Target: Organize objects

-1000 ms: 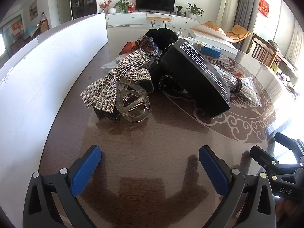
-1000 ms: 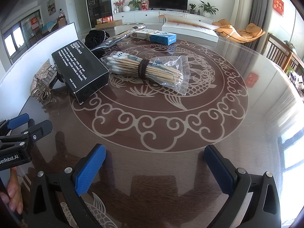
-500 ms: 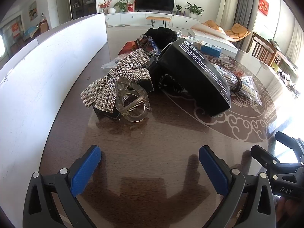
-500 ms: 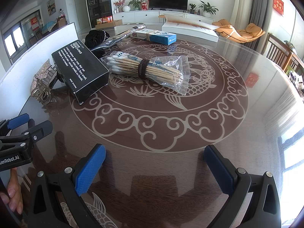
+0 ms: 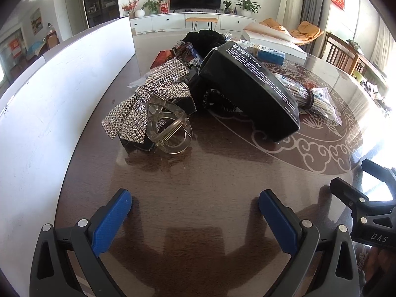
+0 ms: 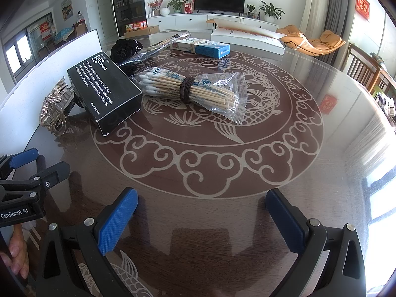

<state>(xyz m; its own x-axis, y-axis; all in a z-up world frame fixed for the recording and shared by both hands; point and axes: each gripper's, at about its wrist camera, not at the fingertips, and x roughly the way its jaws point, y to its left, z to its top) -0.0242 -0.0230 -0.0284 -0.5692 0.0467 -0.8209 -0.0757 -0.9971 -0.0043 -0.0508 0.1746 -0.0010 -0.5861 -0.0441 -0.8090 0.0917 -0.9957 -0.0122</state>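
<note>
A rhinestone bow lies on a black case, with a clear claw hair clip leaning on it. A black box sits to the right; it also shows in the right wrist view. A bag of cotton swabs tied with a brown band lies at the table's middle. My left gripper is open and empty, near the table's front edge, short of the clip. My right gripper is open and empty, short of the swabs.
A white board stands along the table's left side. A blue box, a black cloth and a flat white box lie at the far side. The round table has a glossy patterned top.
</note>
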